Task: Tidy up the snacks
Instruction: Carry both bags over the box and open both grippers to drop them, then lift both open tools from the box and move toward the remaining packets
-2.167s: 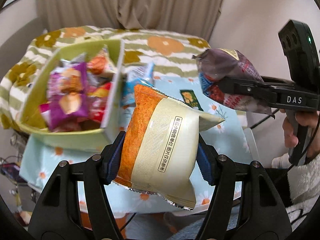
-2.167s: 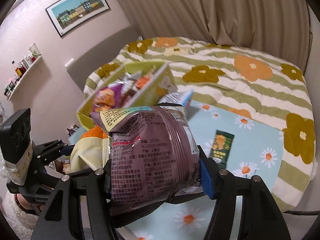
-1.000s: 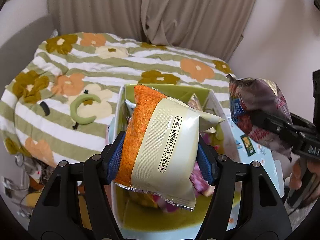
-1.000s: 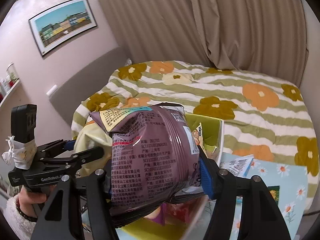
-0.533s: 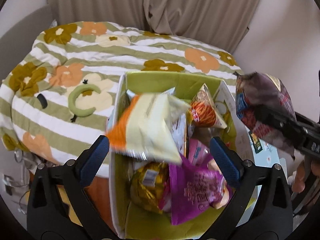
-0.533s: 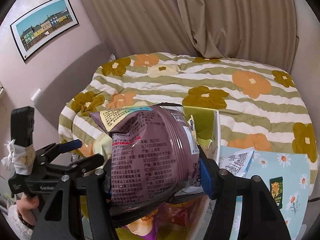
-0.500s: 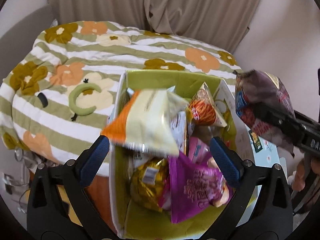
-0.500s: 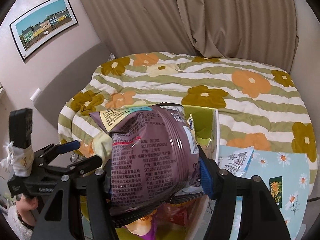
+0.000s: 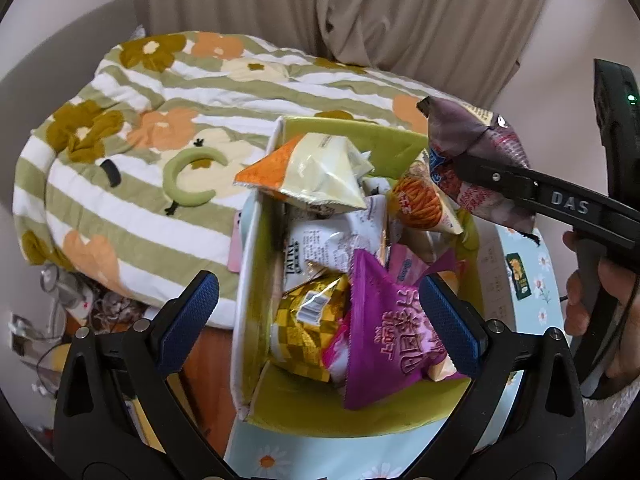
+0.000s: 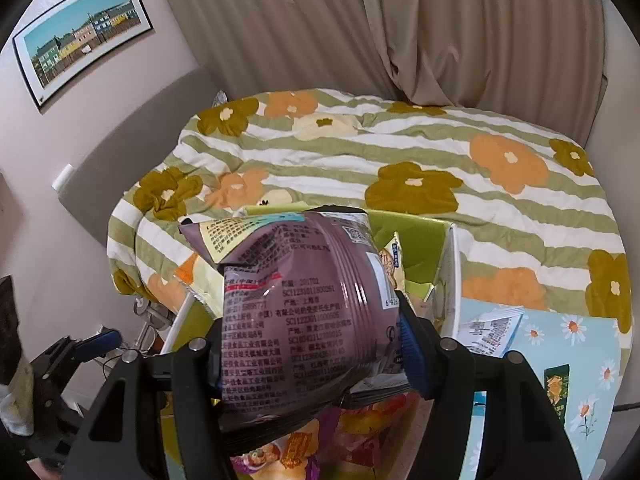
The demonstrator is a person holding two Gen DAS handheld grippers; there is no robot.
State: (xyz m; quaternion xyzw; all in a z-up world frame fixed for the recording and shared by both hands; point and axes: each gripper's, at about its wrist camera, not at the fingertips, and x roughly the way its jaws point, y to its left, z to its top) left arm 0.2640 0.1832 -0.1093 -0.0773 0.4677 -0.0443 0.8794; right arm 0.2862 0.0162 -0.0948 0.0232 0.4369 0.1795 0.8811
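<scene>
- While the left gripper (image 9: pixel 318 320) hangs with its blue-padded jaws spread wide and nothing between them, the green box (image 9: pixel 360 416) fills the centre of the left wrist view beneath it.
- At the box's upper left corner, an orange-and-cream packet (image 9: pixel 308 174) lies on top of the heap, tilted over the rim.
- Lower in the box sit a magenta packet (image 9: pixel 384 332), a gold checkered packet (image 9: pixel 308 328) and a white packet (image 9: pixel 332 244); an orange-printed one (image 9: pixel 424 204) leans at the upper right.
- The right gripper (image 10: pixel 310 344) is clamped on a purple snack bag (image 10: pixel 296 312), held above the box's right side.
- On the daisy-print cloth (image 10: pixel 576 344) at lower right lies a small dark green sachet (image 10: pixel 556 384); the floral striped blanket (image 10: pixel 360 160) spreads behind.
</scene>
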